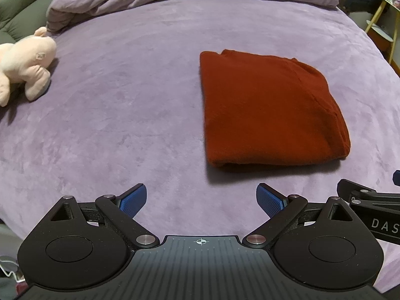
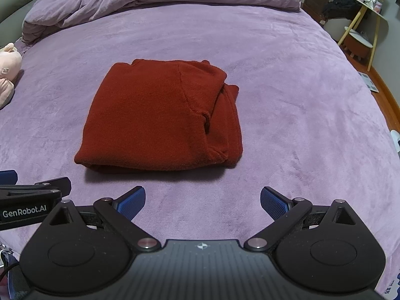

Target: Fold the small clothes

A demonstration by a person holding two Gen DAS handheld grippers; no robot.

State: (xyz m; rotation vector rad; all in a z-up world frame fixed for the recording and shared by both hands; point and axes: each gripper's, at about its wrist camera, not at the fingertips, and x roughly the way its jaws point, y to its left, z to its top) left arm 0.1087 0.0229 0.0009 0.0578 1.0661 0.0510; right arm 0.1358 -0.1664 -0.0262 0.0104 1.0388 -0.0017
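The red sweater (image 2: 160,117) lies folded in a compact block mid-bed (image 2: 287,100), both the left gripper (image 1: 201,201) and the right gripper (image 2: 202,202) spread wide, empty and just short of it, so the fold looks finished and only tidying its loose right-hand layers remains.

pink plush toy (image 1: 23,62), purple bedspread (image 1: 125,100), side table (image 2: 370,17)
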